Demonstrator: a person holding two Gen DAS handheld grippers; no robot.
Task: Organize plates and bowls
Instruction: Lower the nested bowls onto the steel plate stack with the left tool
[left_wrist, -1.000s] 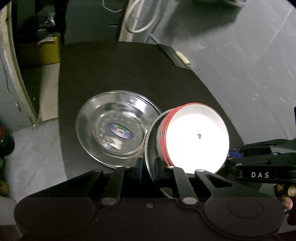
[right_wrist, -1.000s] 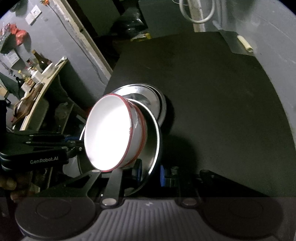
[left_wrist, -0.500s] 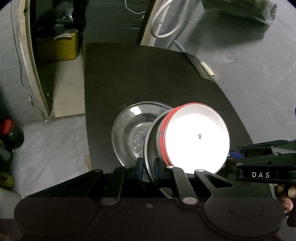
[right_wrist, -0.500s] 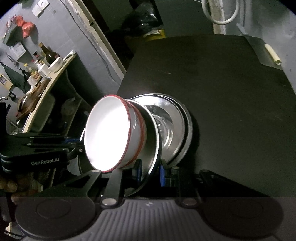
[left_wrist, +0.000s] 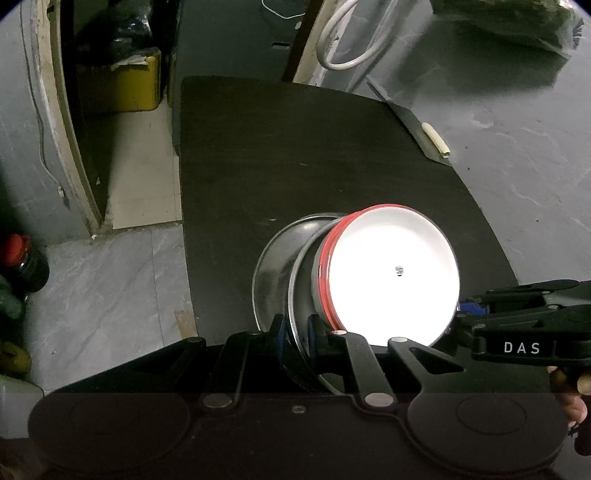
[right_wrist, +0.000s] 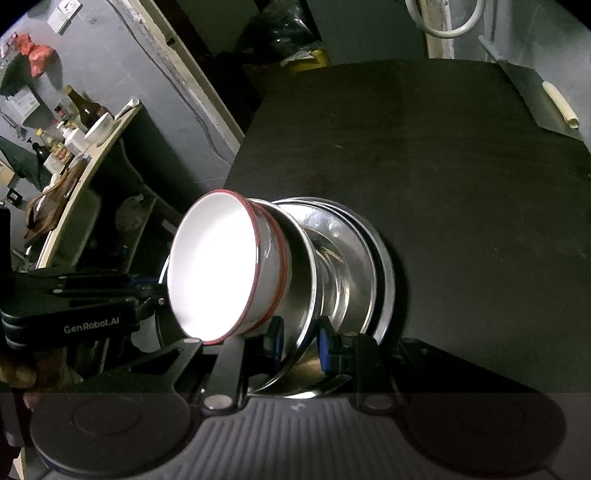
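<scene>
Both tools (left_wrist: 295, 328) steeply downward, on plate (left_wrist: 301, 295)

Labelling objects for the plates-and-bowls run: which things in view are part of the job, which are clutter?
Job:
- white bowl with red rim
- steel plate it sits in, clamped by both grippers
- steel plates on the black table

Clutter:
- yellow bin
- white hose
- bottles on shelf
- red-capped jar

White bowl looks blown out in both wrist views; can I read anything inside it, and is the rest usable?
Left wrist view: the white bowl is overexposed, only a small dark mark visible inside; dark table is dim but sharp. Right wrist view: same glare in the bowl, reflections streak the steel plates; fisheye bends the table edges.
</scene>
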